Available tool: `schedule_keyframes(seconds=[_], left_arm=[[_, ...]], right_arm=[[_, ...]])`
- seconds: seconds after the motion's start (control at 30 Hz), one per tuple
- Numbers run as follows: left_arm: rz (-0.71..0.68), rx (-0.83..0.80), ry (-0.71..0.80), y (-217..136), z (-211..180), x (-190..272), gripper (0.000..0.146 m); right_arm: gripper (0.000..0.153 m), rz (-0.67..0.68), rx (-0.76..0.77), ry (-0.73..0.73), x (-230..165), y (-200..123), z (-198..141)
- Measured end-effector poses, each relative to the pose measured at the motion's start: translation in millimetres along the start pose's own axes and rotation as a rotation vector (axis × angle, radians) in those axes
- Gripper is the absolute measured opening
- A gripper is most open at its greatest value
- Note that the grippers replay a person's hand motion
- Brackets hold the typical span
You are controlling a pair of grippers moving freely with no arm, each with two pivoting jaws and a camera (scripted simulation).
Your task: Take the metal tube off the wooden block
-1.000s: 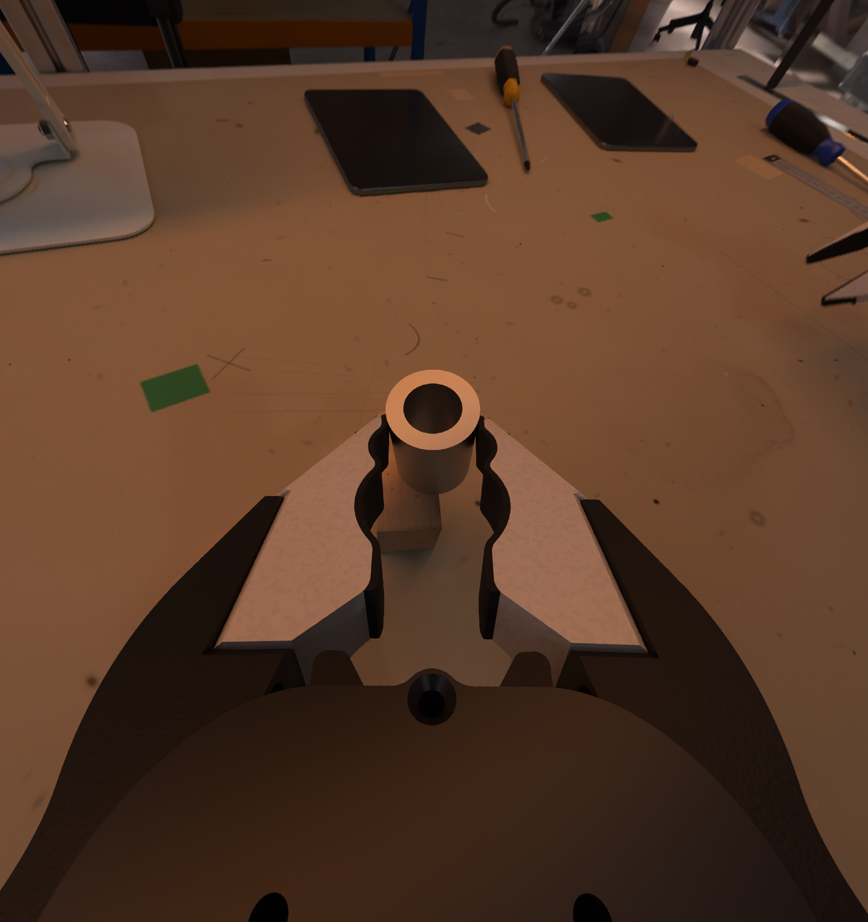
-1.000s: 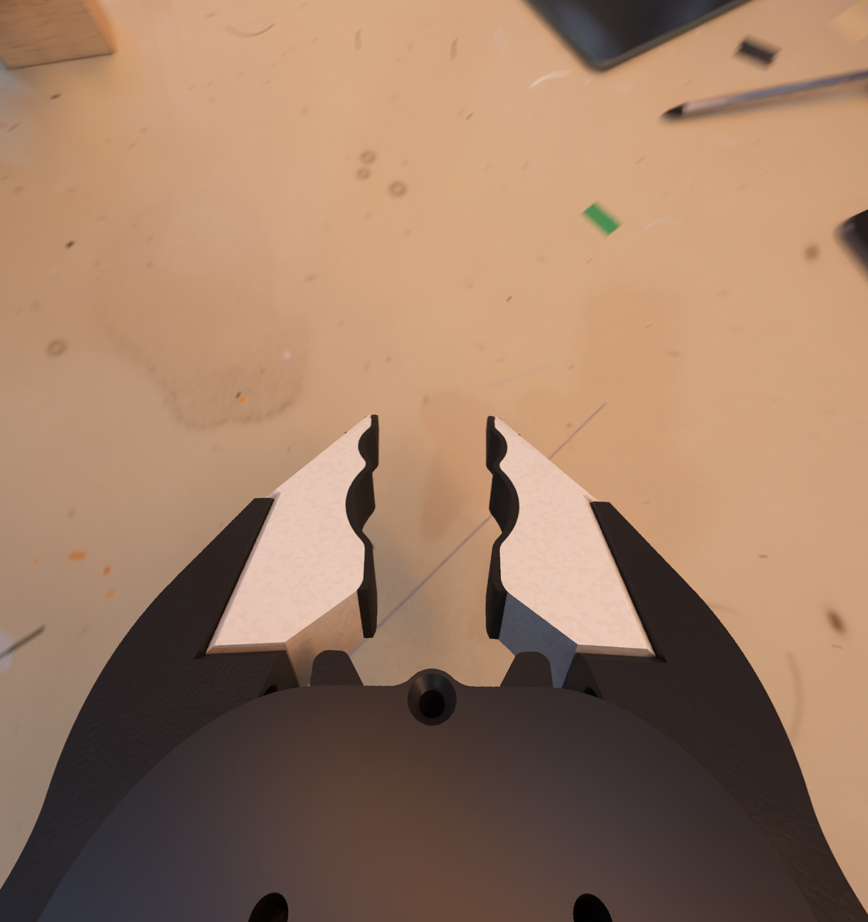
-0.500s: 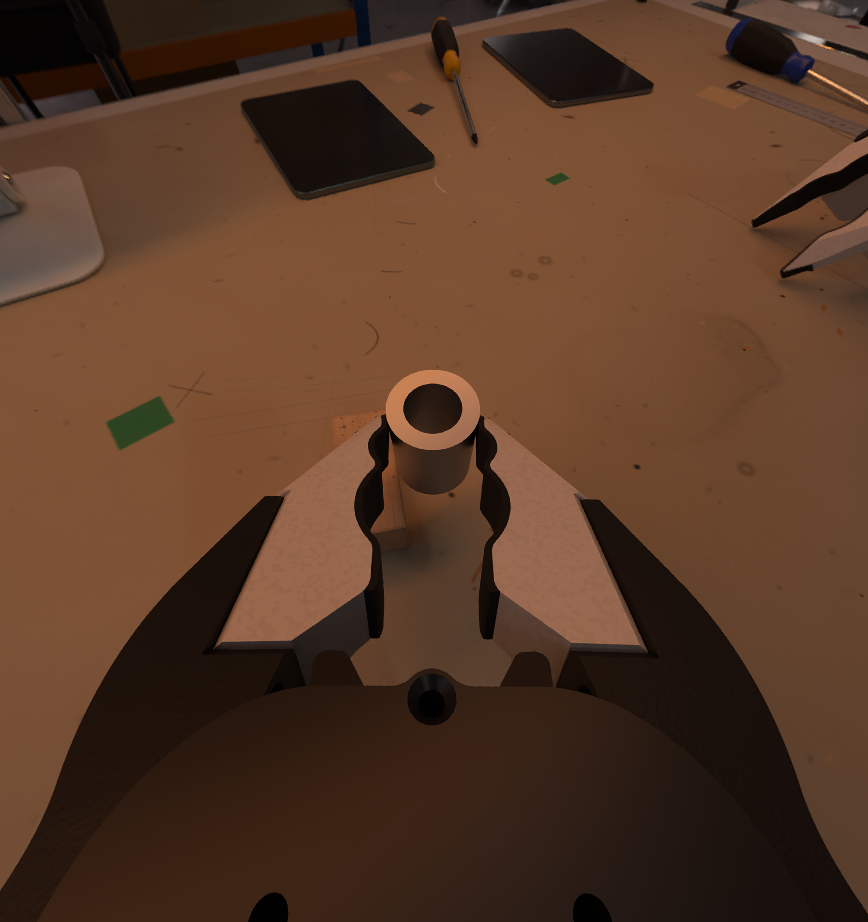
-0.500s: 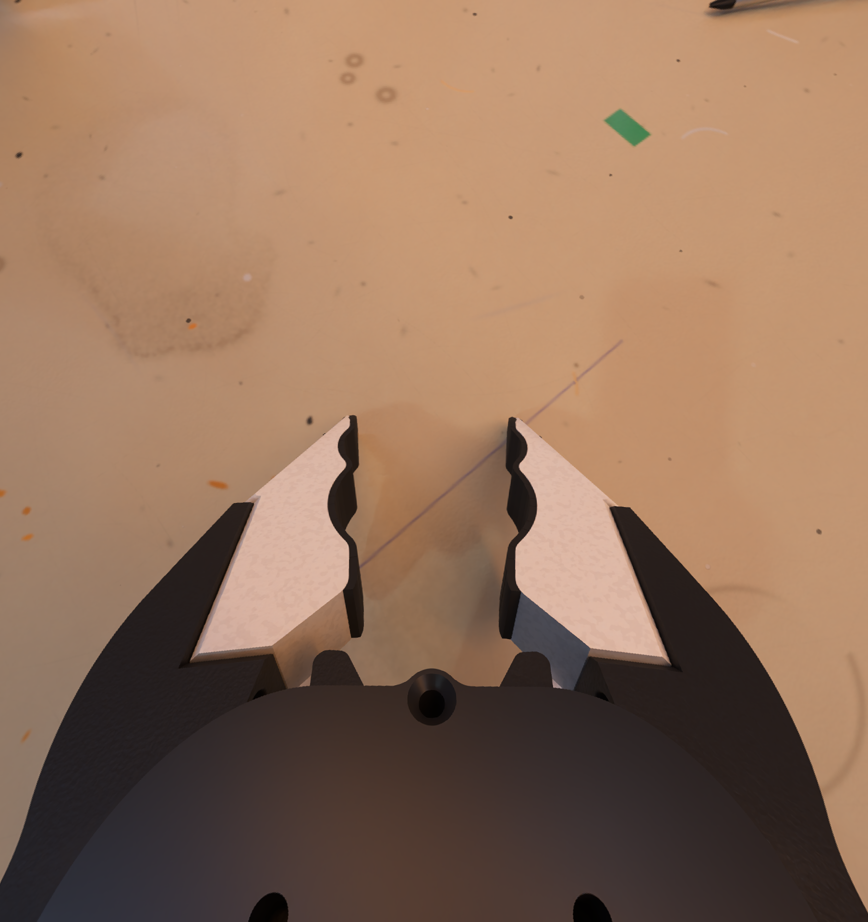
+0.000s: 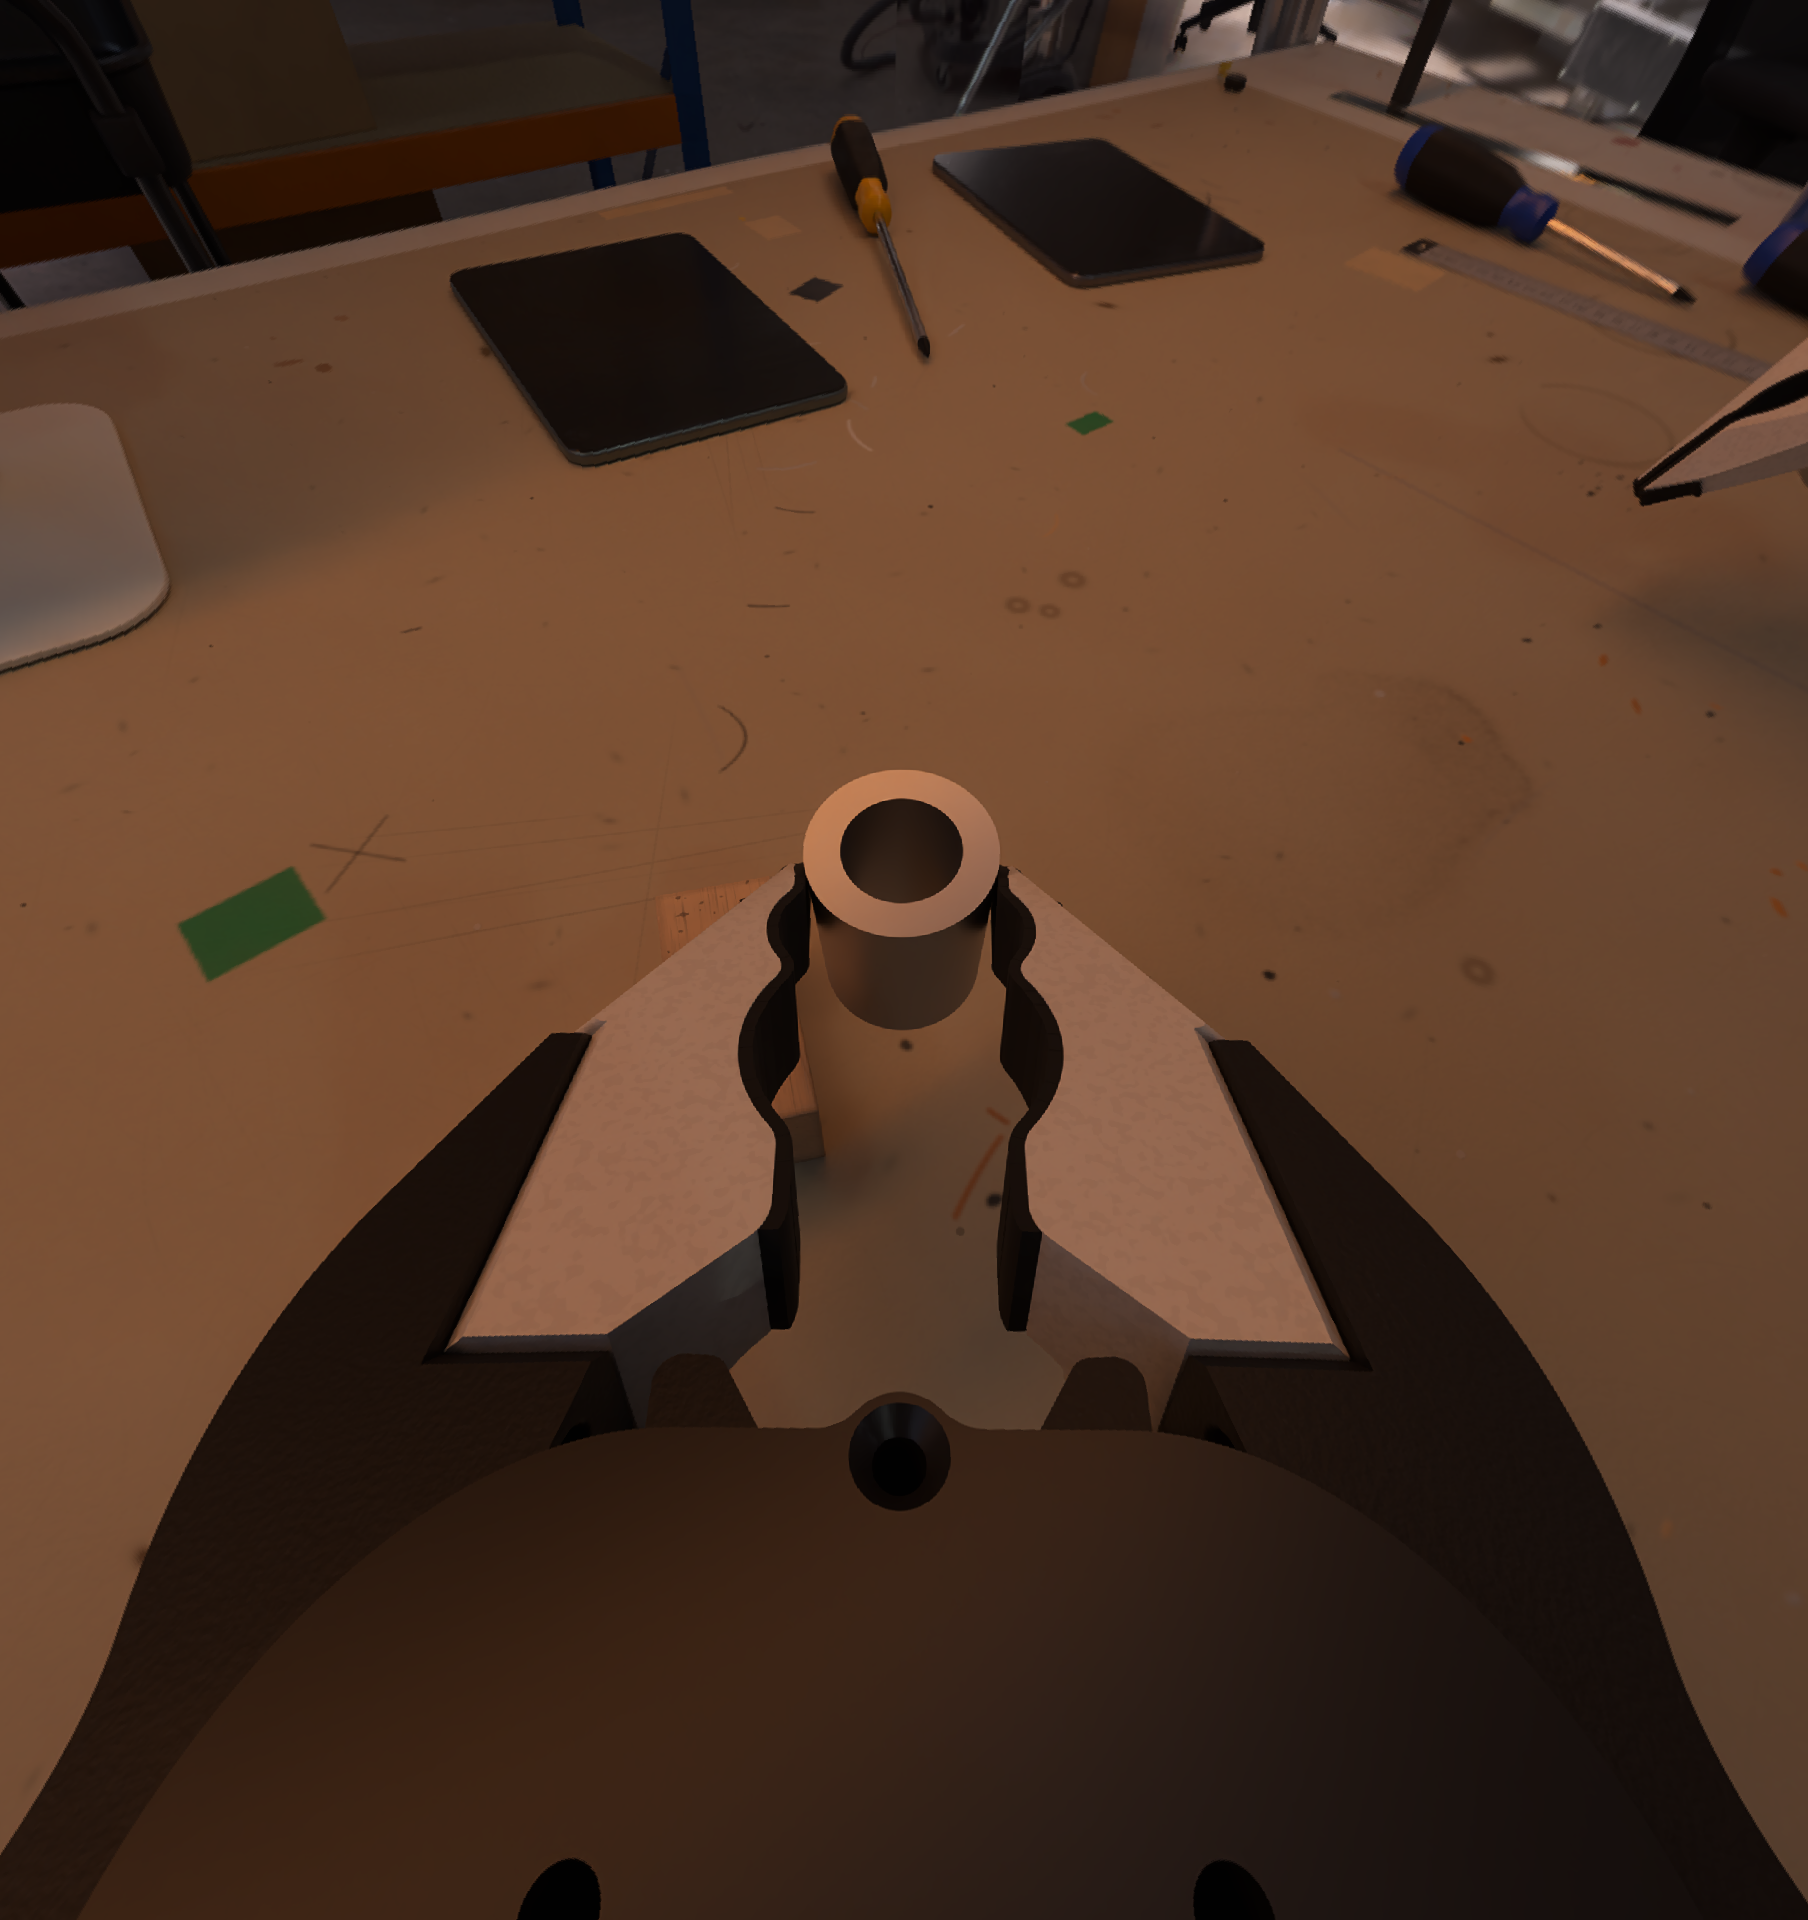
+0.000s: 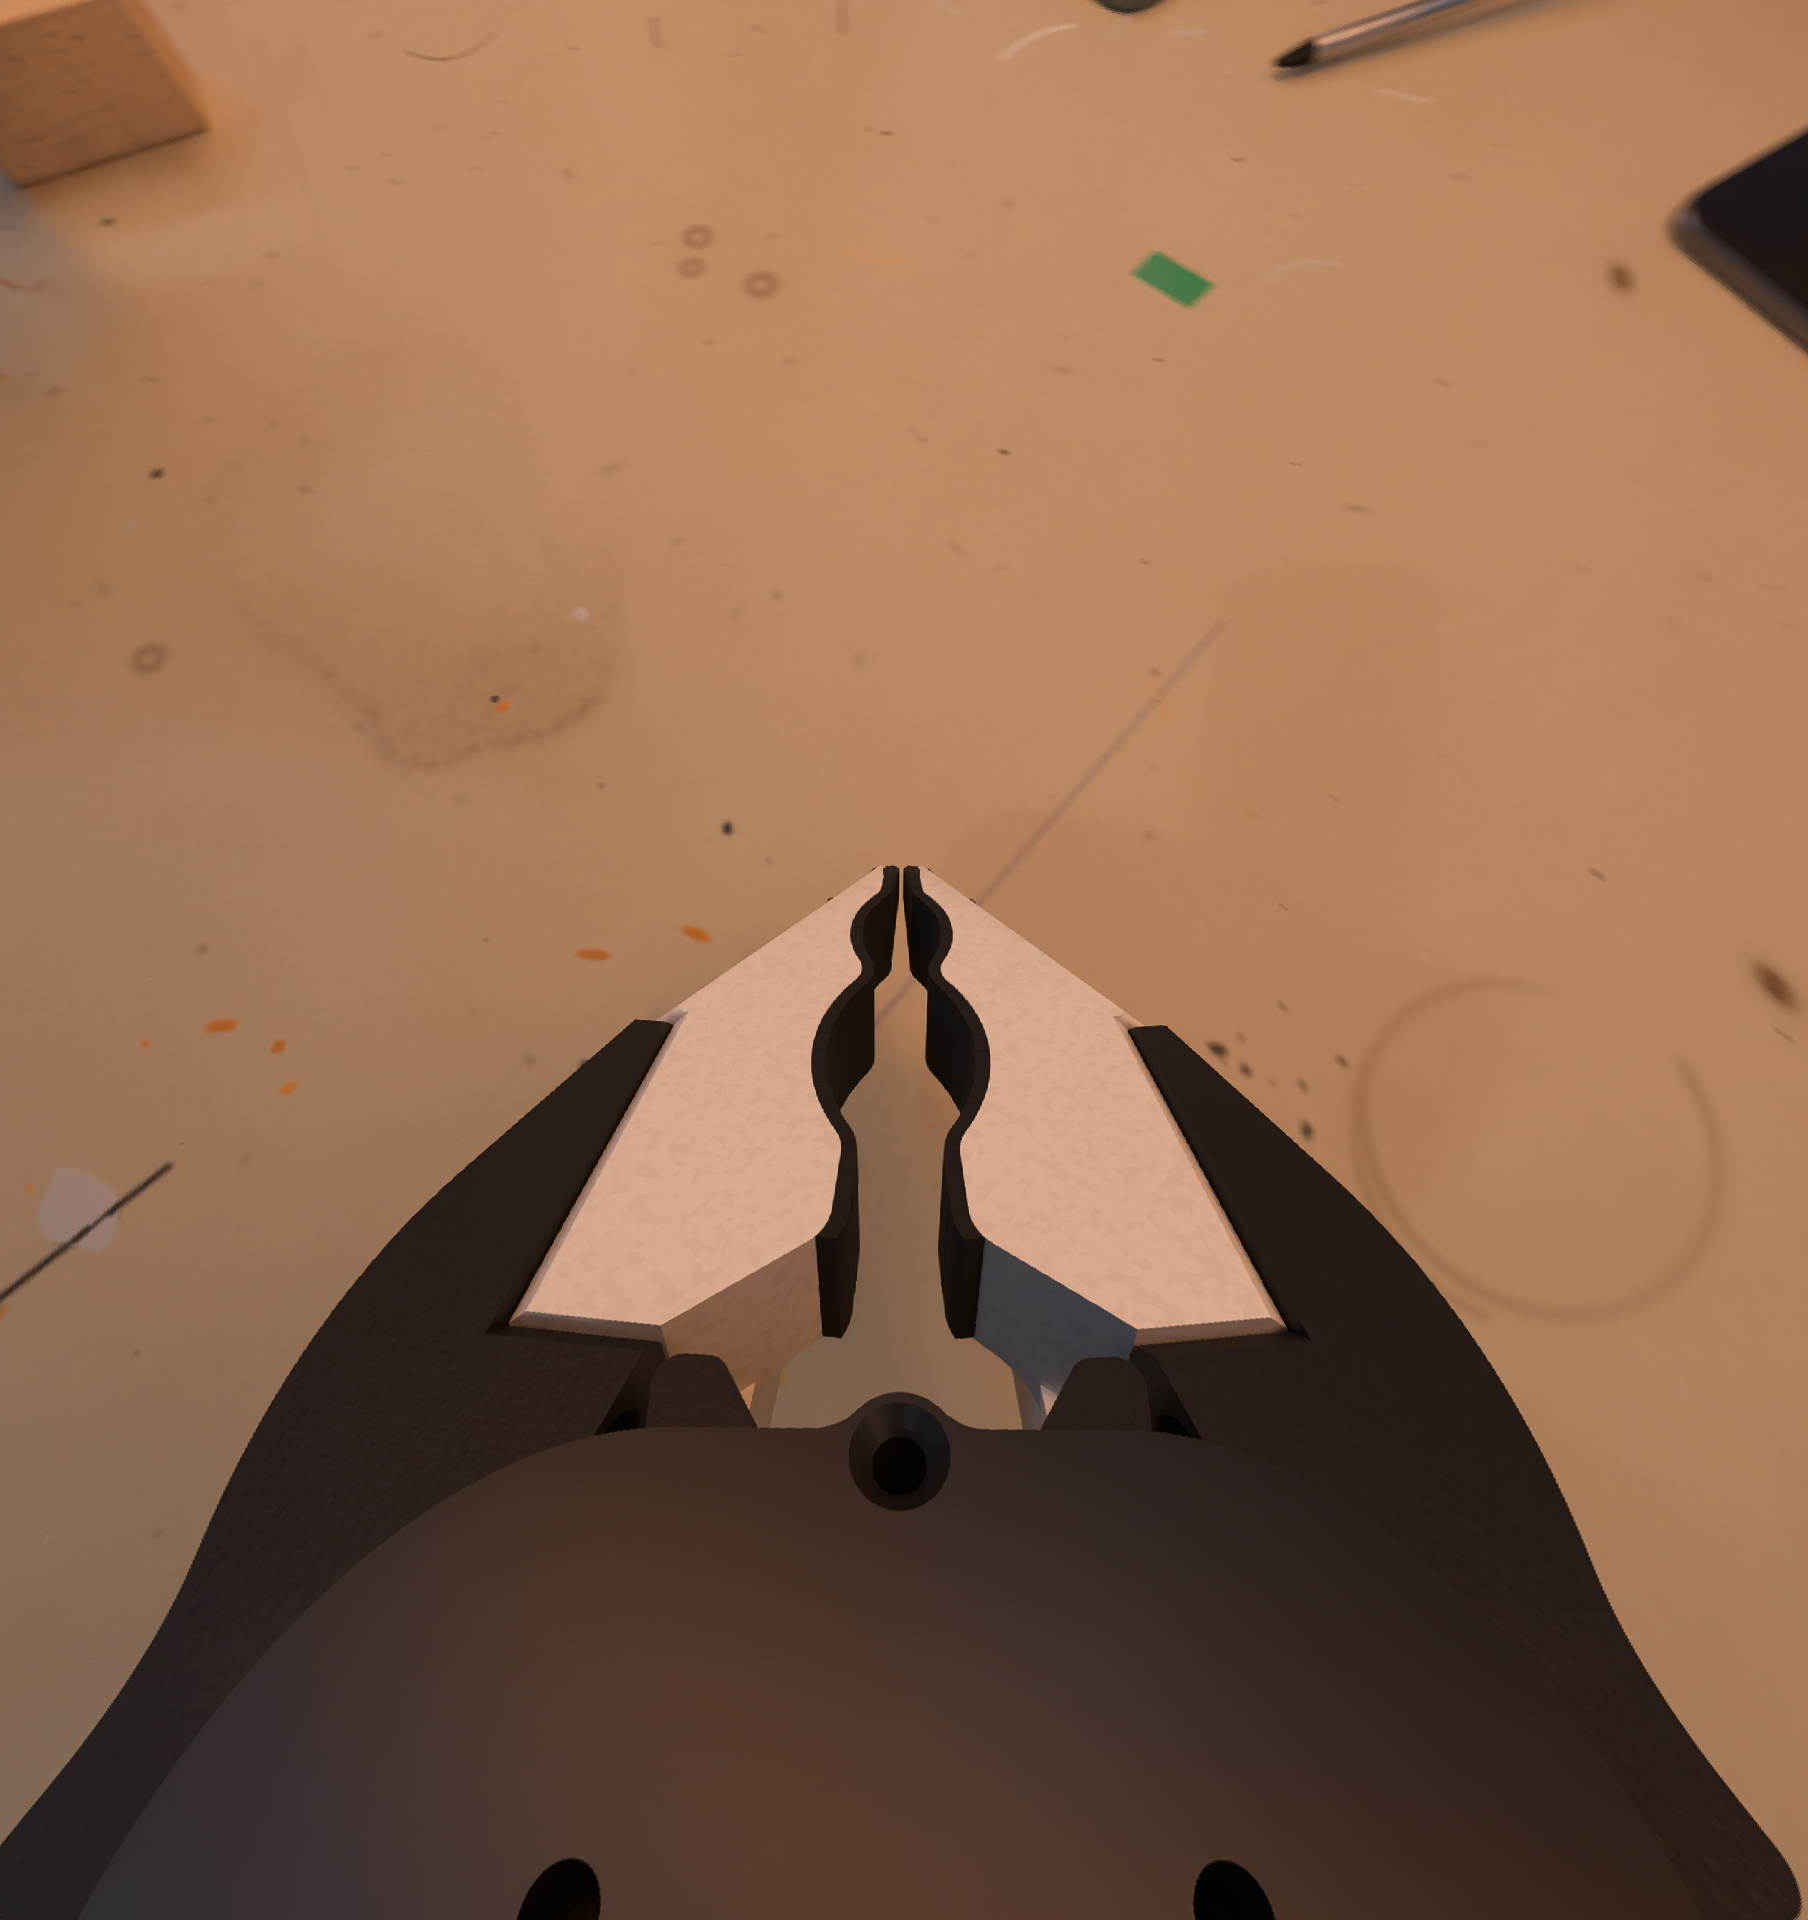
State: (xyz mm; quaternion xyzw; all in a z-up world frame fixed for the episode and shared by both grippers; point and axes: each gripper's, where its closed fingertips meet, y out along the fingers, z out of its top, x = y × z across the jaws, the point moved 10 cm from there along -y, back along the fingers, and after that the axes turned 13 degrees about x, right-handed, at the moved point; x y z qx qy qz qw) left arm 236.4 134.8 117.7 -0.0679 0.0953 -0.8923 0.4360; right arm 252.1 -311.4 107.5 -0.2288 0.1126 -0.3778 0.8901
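My left gripper [image 5: 900,883] is shut on the metal tube [image 5: 900,971], a short thick-walled cylinder held upright at my fingertips, above the table. The wooden block [image 5: 697,912] lies on the table below and to the left of the tube, mostly hidden under my left finger. In the right wrist view the block [image 6: 69,88] sits at the far top left, with nothing on it. My right gripper [image 6: 900,878] is shut and empty above bare table. It also shows at the right edge of the left wrist view [image 5: 1752,436].
Two black tablets [image 5: 640,343] [image 5: 1097,213] lie at the back, with a yellow-handled screwdriver [image 5: 879,229] between them. A blue-handled screwdriver [image 5: 1482,192] and a ruler [image 5: 1586,301] lie back right. A white base [image 5: 38,540] stands at the left. Green tape patches [image 5: 251,920] [image 6: 1170,278] mark the table.
My left gripper has carried the tube up and to the right, clear of the block, which now lies to its left. My right gripper opened a little wider, then shut.
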Motion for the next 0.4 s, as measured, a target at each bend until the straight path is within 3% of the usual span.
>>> schedule_keyframes(seconds=[0.1,0.2,0.27,0.4], left_arm=[[-0.011,0.005,-0.041,0,0,-3,0.035],[-0.019,0.008,-0.063,-1,1,-5,0.035],[-0.021,0.024,-0.059,-2,1,-5,0.035],[-0.018,0.035,-0.046,-4,2,-3,0.035]], right_arm=[[0.002,-0.140,-0.018,0.046,0,-9,4],[0.038,-0.309,-0.077,0.210,-4,6,2],[0.052,-0.473,-0.112,0.298,-9,17,0],[0.057,-0.547,-0.047,0.502,-25,27,-2]])
